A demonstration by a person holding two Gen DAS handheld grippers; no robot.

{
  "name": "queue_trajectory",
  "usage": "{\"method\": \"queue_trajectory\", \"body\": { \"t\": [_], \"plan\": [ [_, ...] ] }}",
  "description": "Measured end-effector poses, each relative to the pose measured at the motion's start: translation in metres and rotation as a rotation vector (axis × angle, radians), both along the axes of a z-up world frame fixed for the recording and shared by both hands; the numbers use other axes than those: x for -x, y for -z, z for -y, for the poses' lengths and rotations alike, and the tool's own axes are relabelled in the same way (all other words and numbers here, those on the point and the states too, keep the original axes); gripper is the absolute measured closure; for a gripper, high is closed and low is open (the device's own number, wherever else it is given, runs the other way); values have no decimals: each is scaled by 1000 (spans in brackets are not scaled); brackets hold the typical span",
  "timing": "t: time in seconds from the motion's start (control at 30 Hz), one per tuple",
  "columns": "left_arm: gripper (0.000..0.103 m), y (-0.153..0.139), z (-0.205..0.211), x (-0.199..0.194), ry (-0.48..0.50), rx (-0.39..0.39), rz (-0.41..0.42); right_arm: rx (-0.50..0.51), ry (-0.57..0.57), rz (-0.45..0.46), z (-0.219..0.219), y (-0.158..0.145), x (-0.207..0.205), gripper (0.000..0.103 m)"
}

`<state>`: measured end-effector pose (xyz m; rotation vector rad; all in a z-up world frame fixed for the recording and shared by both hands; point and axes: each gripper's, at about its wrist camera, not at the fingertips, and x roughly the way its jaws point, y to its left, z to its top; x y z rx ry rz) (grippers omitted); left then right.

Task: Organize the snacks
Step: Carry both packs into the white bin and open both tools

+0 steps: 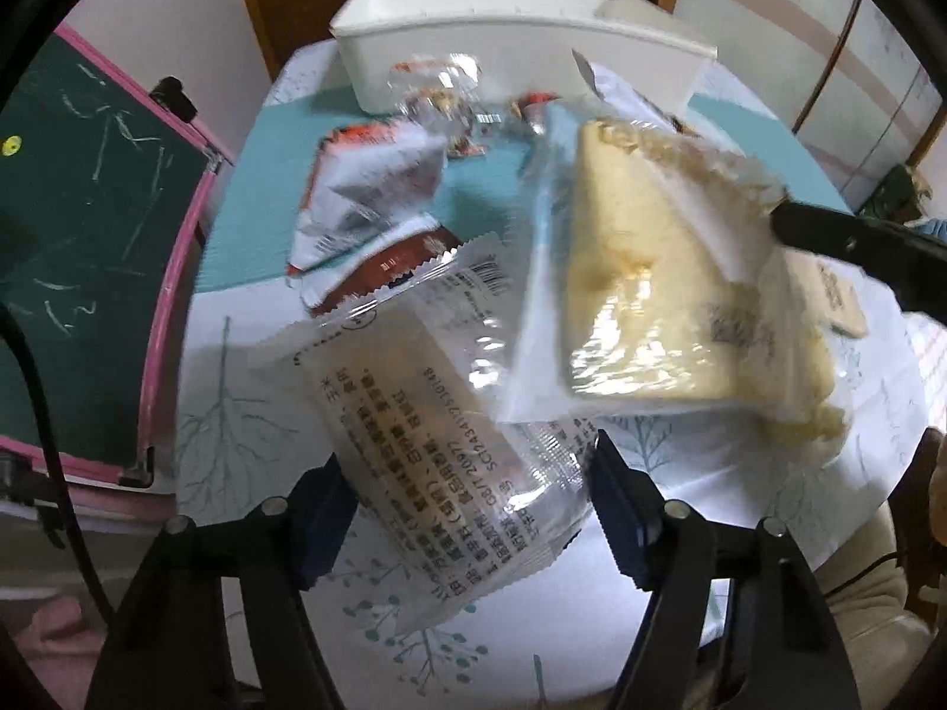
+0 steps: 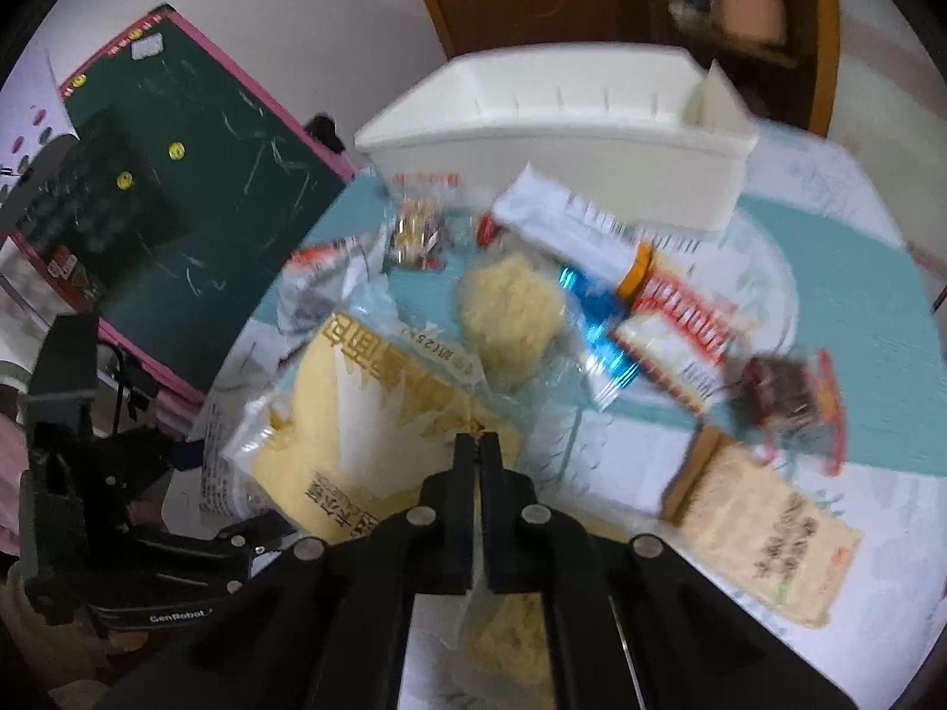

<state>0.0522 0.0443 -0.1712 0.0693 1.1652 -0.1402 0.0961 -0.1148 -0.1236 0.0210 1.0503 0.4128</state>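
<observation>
The white bin (image 1: pixel 521 41) stands at the far edge of the bench (image 1: pixel 237 236), and the snacks lie scattered in front of it. The right hand-held gripper (image 2: pixel 478 444) has its jaws fully closed on the clear wrapper of a yellow cake packet (image 2: pixel 379 414), which sits well in front of the bin. In the left wrist view that cake packet (image 1: pixel 663 272) appears tilted above the bench, pinched at its edge. The left hand-held gripper (image 1: pixel 473 509) is partly open, with a printed bread packet (image 1: pixel 426 444) lying between its fingers; whether the pads press on it cannot be told. A red-and-white packet (image 1: pixel 367 195) lies between that bread packet and the bin.
</observation>
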Motion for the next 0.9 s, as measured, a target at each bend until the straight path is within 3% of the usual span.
{"method": "queue_trajectory", "body": {
  "t": [0.2, 0.37, 0.67, 0.77, 0.9],
  "plan": [
    [32, -52, -5, 12, 29, 37, 99, -2, 10, 166, 5, -61, 3, 102],
    [32, -103, -5, -3, 55, 29, 209, 12, 13, 316, 2, -115, -5, 102],
    [32, -196, 11, -106, 66, -72, 420, 102, 75, 545, -9, -191, -73, 102],
    [32, -208, 17, -147, 46, -94, 426, 101, 132, 575, -10, -209, -102, 102],
    [32, -203, 20, -197, 5, -135, 392, 102, 195, 580, -11, -220, -149, 102]
  ]
}}
